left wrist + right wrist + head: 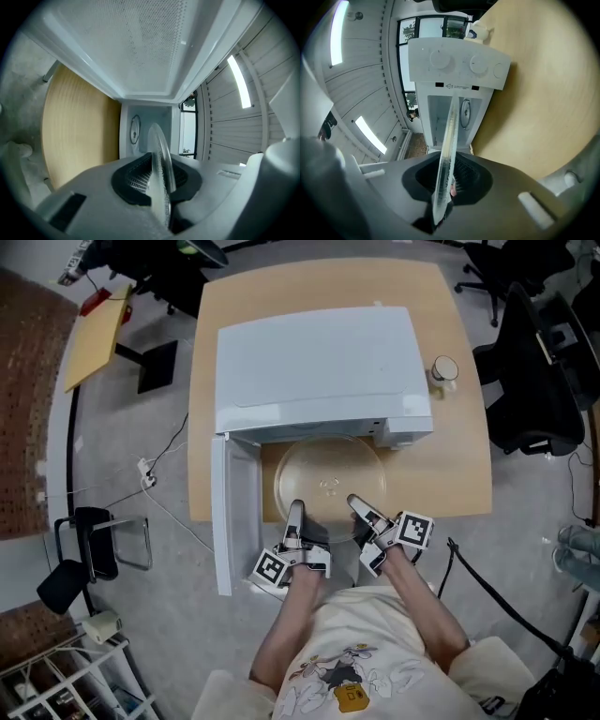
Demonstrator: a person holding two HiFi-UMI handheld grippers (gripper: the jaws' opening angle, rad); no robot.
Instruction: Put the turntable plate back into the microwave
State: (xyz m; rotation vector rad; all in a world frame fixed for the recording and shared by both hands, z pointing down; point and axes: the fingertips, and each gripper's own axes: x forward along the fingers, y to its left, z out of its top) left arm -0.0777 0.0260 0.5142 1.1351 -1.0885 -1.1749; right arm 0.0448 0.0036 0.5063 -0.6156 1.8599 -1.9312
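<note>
left gripper [295,514] fingers [133,180] clamped on turntable plate [328,479] rim, right gripper [357,506] likewise

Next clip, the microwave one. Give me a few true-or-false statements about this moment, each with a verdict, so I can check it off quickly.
1. The left gripper and the right gripper each clamp the near rim of the glass plate. True.
2. The microwave has its door shut. False: the door stands open, swung out at the left of the head view.
3. The glass plate sits fully inside the microwave. False: most of it shows in front of the opening, above the near part of the wooden table.
4. The microwave stands on the wooden table. True.
</note>
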